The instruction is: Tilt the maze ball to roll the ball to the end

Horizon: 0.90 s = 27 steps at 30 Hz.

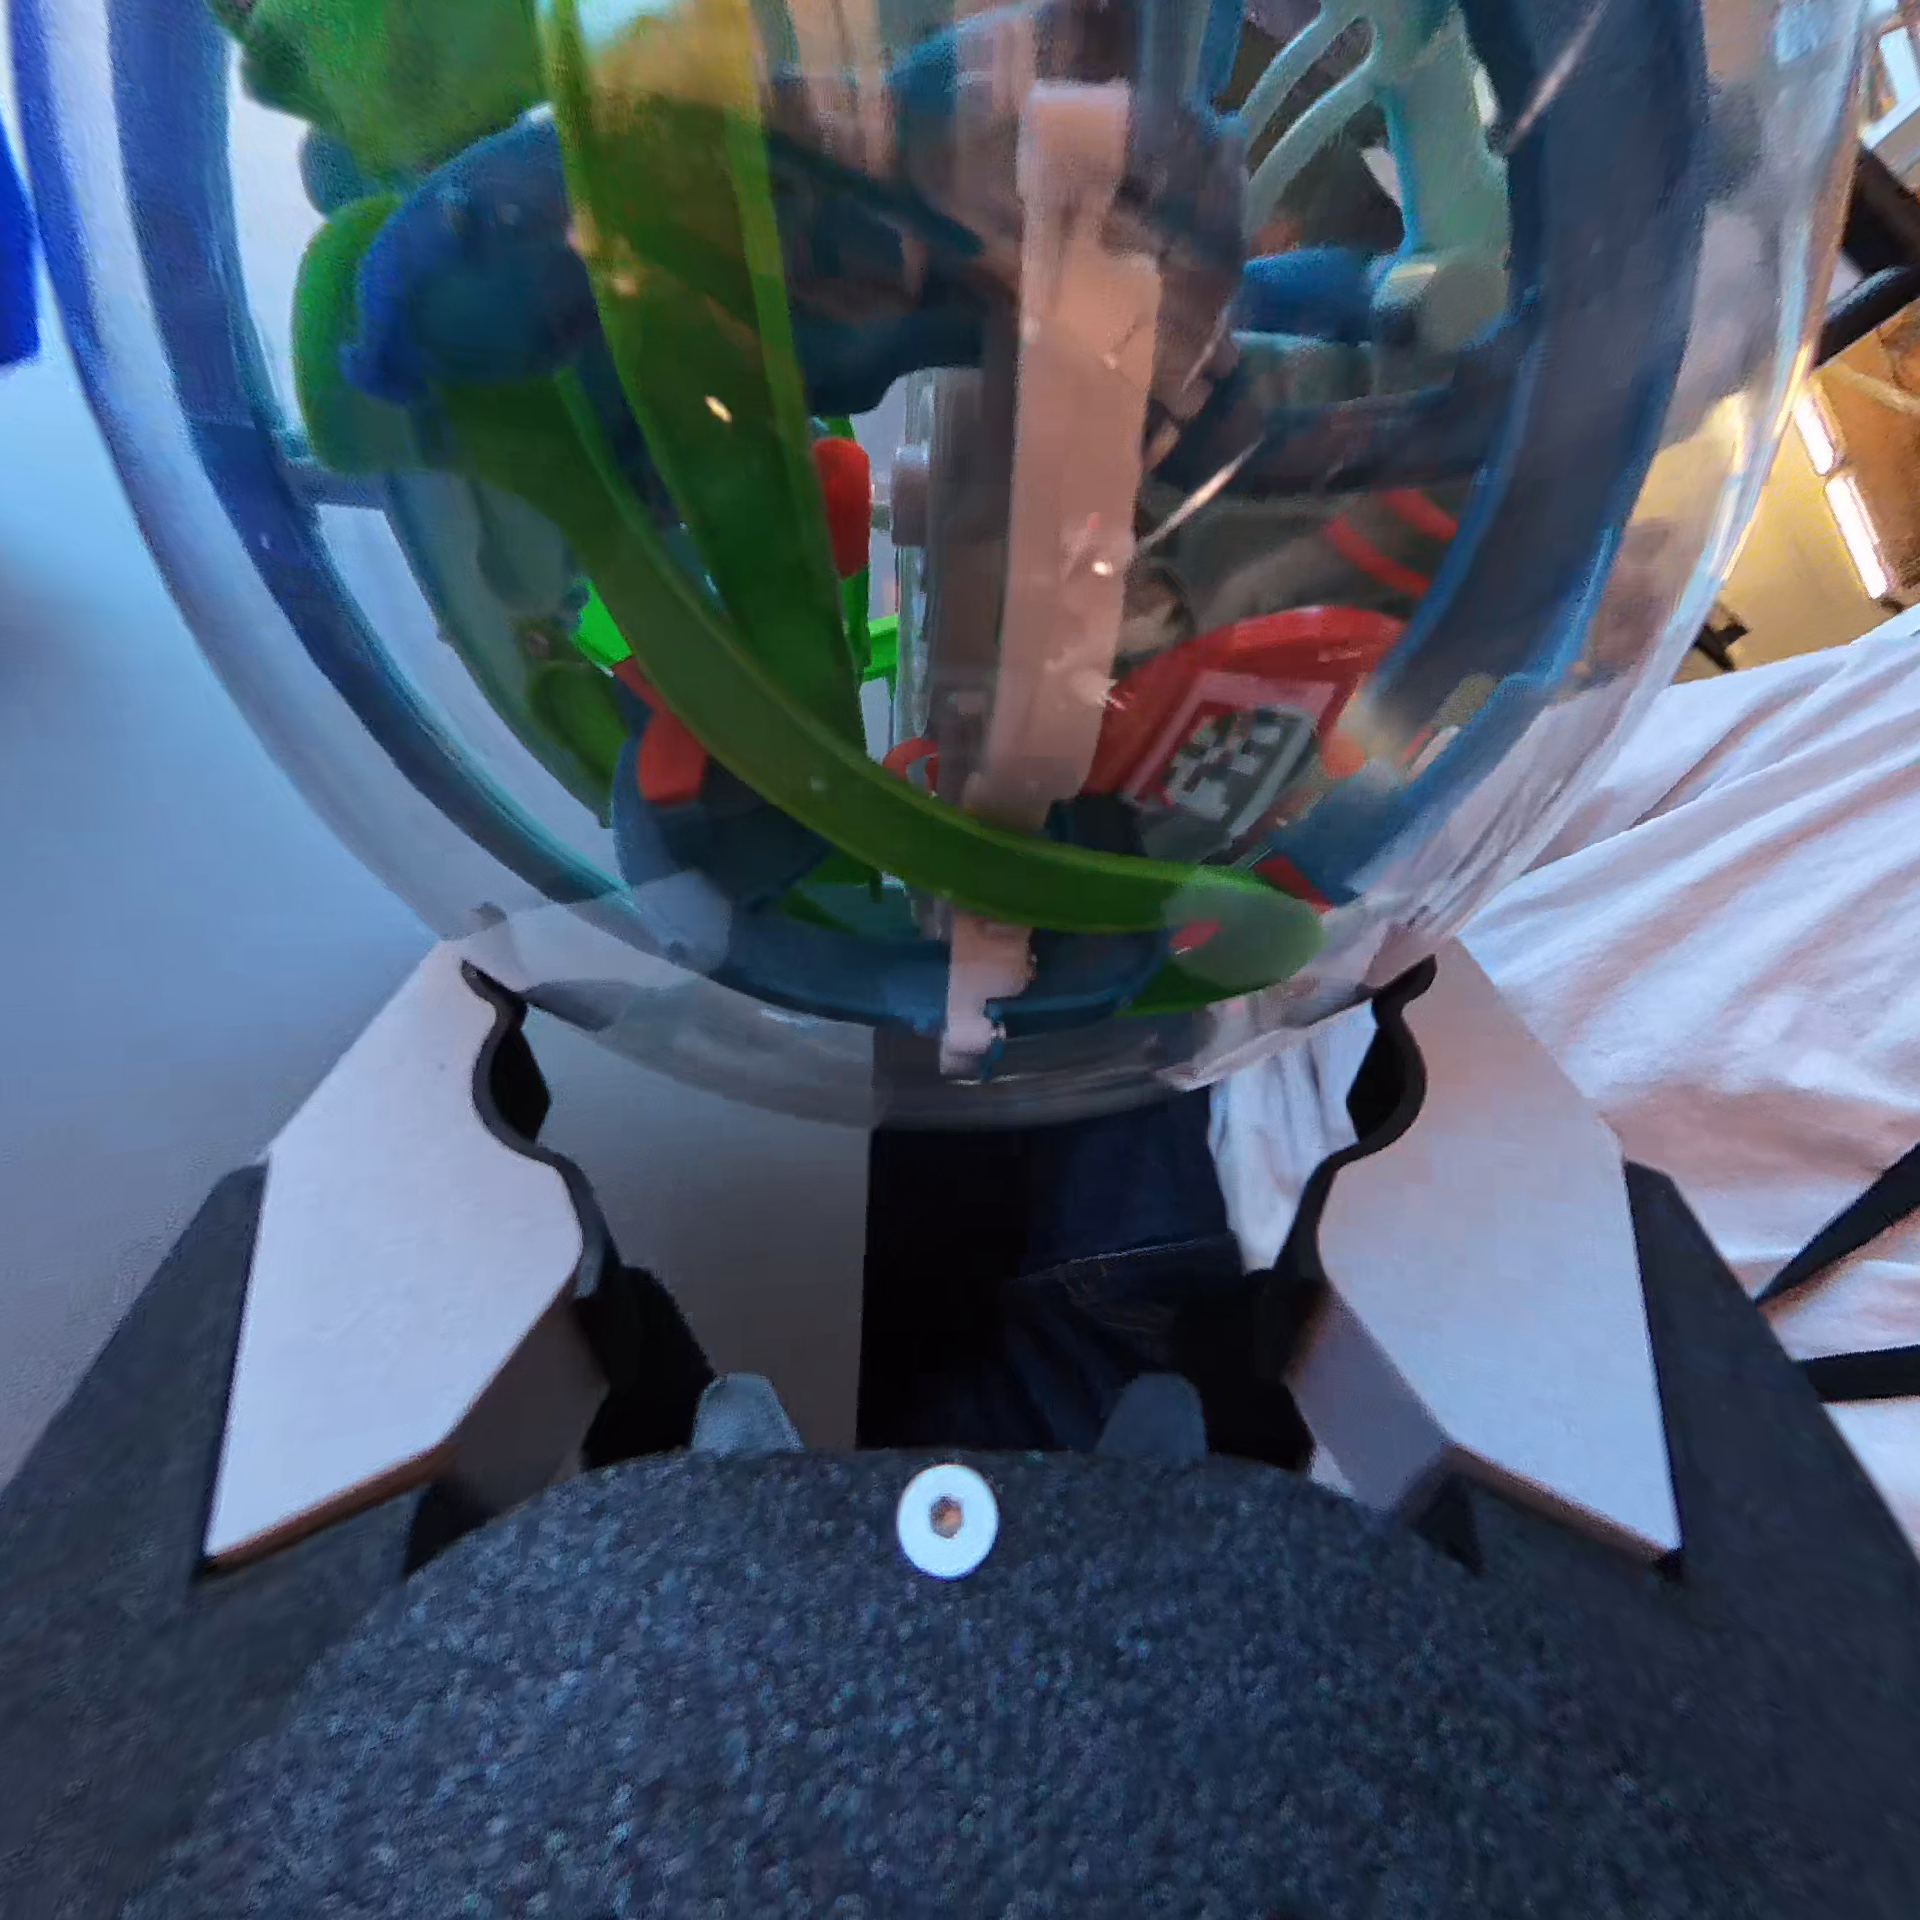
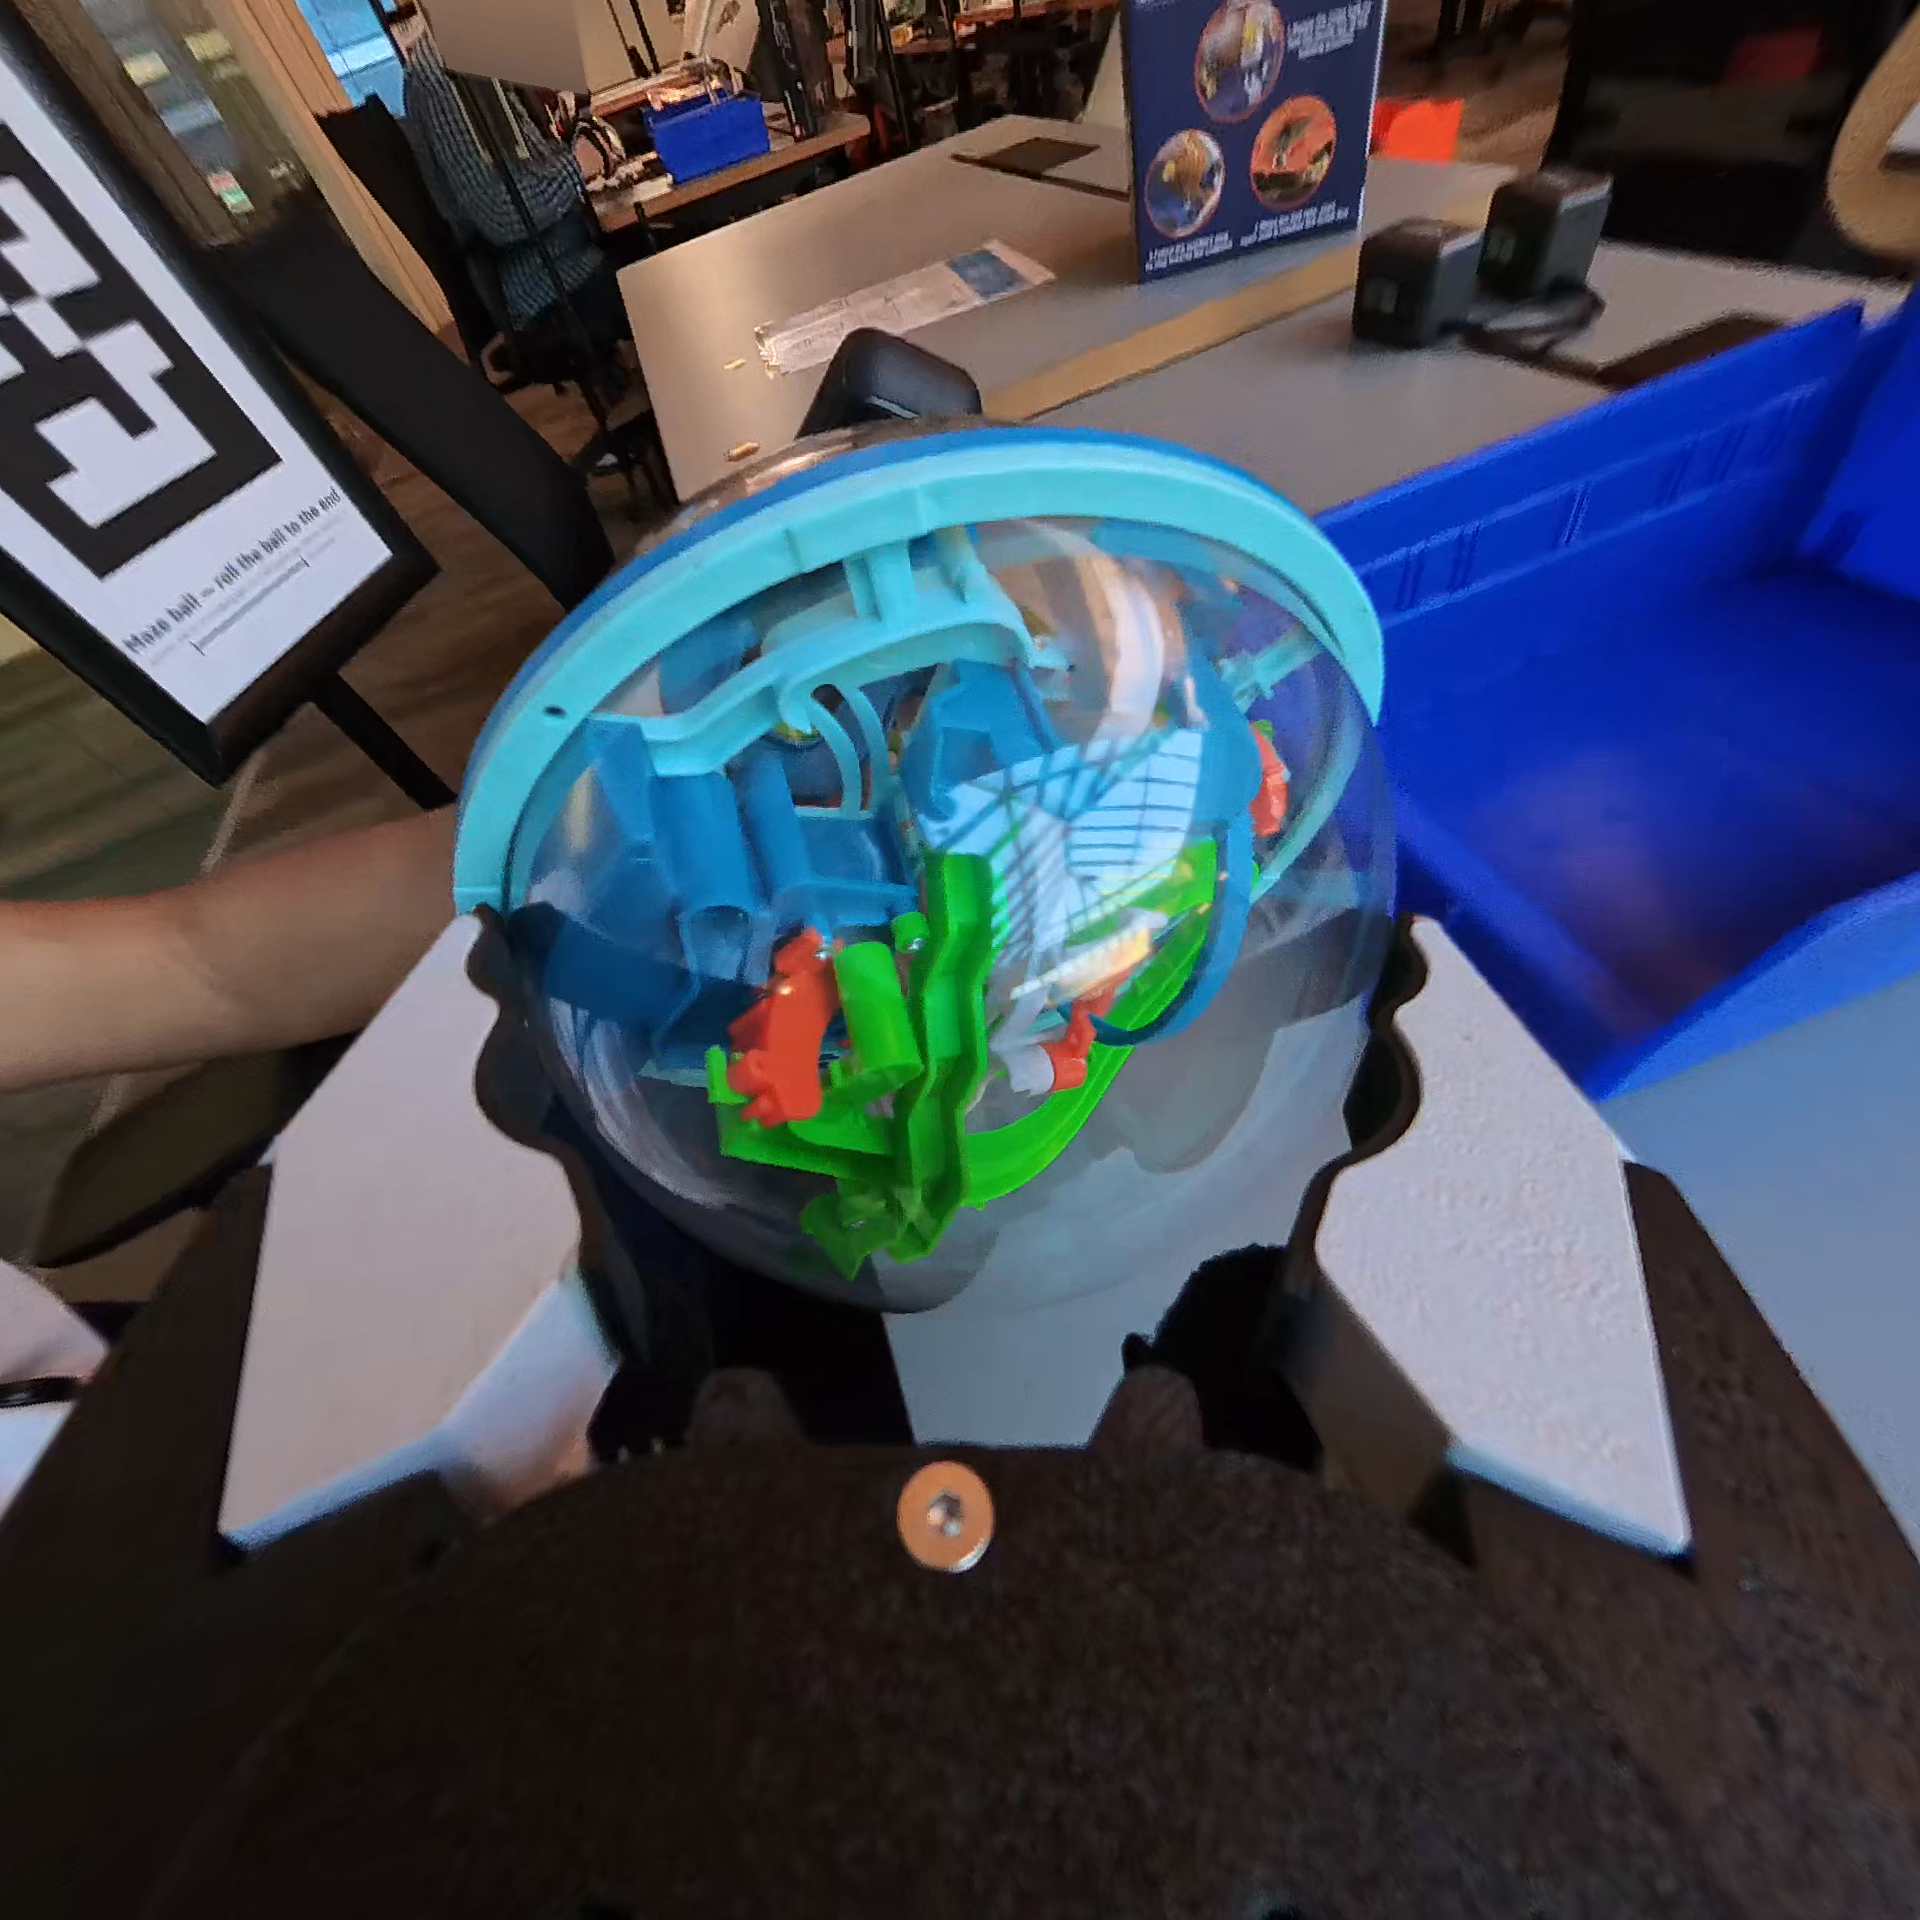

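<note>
Clear maze ball (image 2: 925,862) held up off the table (image 2: 1226,416), pinched between wide-spread right gripper (image 2: 940,977) and wide-spread left gripper (image 1: 945,987).

A blue plastic bin (image 2: 1662,831) fills the right side of the right wrist view, resting on a grey table (image 2: 1195,395). At upper left stands a black-framed sign (image 2: 156,499) with a printed sheet. Toward the upper right, a dark blue box (image 2: 1252,135) stands upright, with two small dark grey devices (image 2: 1475,265) just beside it. Papers (image 2: 904,296) lie flat at upper centre.
</note>
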### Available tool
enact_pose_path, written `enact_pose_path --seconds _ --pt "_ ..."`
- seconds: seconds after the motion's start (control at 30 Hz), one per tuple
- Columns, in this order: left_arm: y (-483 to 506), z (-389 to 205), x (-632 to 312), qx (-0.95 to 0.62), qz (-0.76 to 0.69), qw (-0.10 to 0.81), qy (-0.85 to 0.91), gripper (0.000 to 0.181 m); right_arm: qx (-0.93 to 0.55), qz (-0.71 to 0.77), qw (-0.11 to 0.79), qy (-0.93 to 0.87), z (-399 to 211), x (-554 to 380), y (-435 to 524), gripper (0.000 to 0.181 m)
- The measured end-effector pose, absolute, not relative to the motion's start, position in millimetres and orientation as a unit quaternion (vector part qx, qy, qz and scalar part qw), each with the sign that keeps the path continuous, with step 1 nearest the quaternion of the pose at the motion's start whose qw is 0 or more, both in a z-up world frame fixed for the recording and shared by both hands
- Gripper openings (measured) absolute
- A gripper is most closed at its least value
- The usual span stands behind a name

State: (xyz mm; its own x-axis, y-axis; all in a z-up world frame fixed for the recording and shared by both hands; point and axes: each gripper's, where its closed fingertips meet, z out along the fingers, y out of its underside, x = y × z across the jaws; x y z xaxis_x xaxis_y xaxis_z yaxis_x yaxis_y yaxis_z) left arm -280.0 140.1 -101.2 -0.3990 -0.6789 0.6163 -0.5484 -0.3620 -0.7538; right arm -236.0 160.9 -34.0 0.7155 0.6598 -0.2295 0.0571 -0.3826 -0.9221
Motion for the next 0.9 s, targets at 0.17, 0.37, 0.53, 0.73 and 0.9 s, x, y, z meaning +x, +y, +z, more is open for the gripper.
enact_pose_path --seconds 0.17,0.37,0.53,0.73,0.9 --pt "131.5 -115.8 -278.8 -0.586 -0.614 -0.019 0.529 0.155 -0.781 0.369 0.471 -0.179 -51.3 -227.7 167.3 0.154" --pt "125.7 -136.3 -276.6 -0.599 -0.561 0.003 0.571 0.156 -0.775 0.408 0.458 -0.15 -62.4 -218.2 171.4 0.154" --pt "123.9 -145.8 -280.8 -0.601 -0.52 0.024 0.606 0.157 -0.771 0.438 0.433 -0.16 -71.4 -213.0 169.6 0.154" --pt "159.8 -145.8 -306.2 -0.618 -0.479 0.057 0.621 0.15 -0.757 0.465 0.425 -0.174 -77.7 -207.6 185.5 0.148" --pt "213.3 -113.5 -316.2 -0.631 -0.453 0.125 0.617 0.156 -0.746 0.472 0.423 -0.206 -76.4 -219.1 197.9 0.147"
